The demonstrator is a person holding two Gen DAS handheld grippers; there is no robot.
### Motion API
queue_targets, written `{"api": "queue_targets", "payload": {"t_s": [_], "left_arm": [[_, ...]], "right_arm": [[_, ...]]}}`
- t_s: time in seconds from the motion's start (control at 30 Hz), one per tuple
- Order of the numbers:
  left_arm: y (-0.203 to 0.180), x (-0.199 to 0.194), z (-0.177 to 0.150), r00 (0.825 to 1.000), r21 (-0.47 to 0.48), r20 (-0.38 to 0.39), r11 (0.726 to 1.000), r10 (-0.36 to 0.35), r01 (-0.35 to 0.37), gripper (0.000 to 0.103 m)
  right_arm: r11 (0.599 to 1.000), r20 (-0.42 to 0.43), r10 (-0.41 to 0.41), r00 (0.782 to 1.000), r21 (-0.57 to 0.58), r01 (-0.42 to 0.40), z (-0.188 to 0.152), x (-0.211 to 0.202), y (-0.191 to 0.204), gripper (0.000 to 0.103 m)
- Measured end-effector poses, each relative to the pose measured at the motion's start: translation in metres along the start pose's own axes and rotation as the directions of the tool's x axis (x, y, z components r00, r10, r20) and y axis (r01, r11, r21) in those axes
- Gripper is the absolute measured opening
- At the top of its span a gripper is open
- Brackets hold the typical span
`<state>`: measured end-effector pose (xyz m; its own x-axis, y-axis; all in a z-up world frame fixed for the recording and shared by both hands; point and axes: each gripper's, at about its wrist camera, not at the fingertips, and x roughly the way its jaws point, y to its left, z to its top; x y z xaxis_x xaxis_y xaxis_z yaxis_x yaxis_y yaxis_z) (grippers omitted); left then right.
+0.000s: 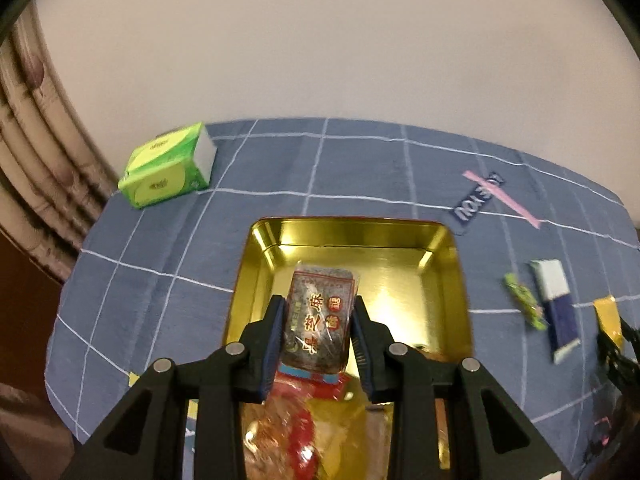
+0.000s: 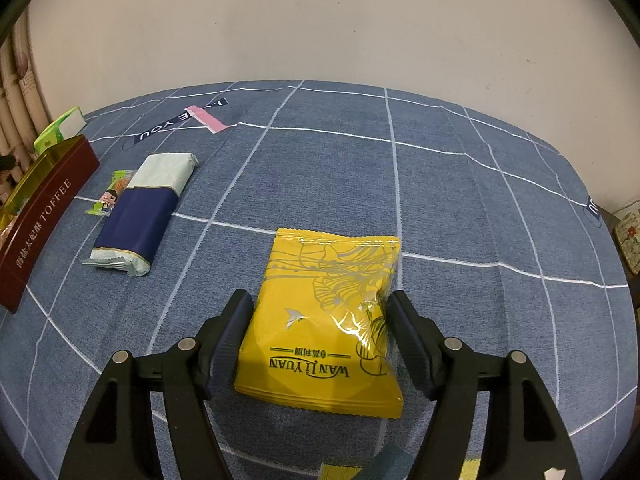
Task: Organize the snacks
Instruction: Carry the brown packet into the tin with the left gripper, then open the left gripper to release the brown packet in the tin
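Pinching a dark, red-lettered snack packet point(image 1: 316, 316), the left gripper point(image 1: 318, 326) hangs over the gold tin point(image 1: 448, 264)

Plain off-white wall point(image 2: 320, 20) behind, evenly lit, faintly marked at the right. Table under a blue cloth point(image 2: 460, 208) with a white grid of lines and a dark printed label. Pale patterned curtain point(image 1: 28, 128) in folds at the far left. Floral-patterned object point(image 2: 630, 236) past the table's right edge.

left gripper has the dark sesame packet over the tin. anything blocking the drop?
Nothing visible. The left gripper holds the dark sesame packet over the gold tin, whose far floor is bare. Red-wrapped snacks already lie at the near end.
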<state>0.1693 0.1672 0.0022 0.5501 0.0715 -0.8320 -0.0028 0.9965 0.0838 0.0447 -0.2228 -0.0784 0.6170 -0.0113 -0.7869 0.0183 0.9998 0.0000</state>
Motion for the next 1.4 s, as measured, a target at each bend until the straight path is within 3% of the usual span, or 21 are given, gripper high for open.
{"api": "queue_targets", "payload": {"t_s": [0.23,1.2,1.4], "left_arm": [[0.007,0.036,0.002,0.996,0.026,-0.09,0.999,0.024,-0.022,0.032],[0.013,0.065,-0.006,0.981,0.054,-0.165,0.994,0.098,-0.09,0.033],[0.008,0.058,-0.002,0.982,0.077,-0.155,0.992,0.111,-0.1,0.045]], "right_arm": [[1.0,0.0,0.0,1.0,0.0,0.0,0.0,0.0,-0.001,0.066],[1.0,-0.005,0.001,1.0,0.002,-0.001,0.0,0.001,-0.004,0.07],[1.0,-0.007,0.001,1.0,0.004,-0.001,0.0,0.001,-0.004,0.07]]}}
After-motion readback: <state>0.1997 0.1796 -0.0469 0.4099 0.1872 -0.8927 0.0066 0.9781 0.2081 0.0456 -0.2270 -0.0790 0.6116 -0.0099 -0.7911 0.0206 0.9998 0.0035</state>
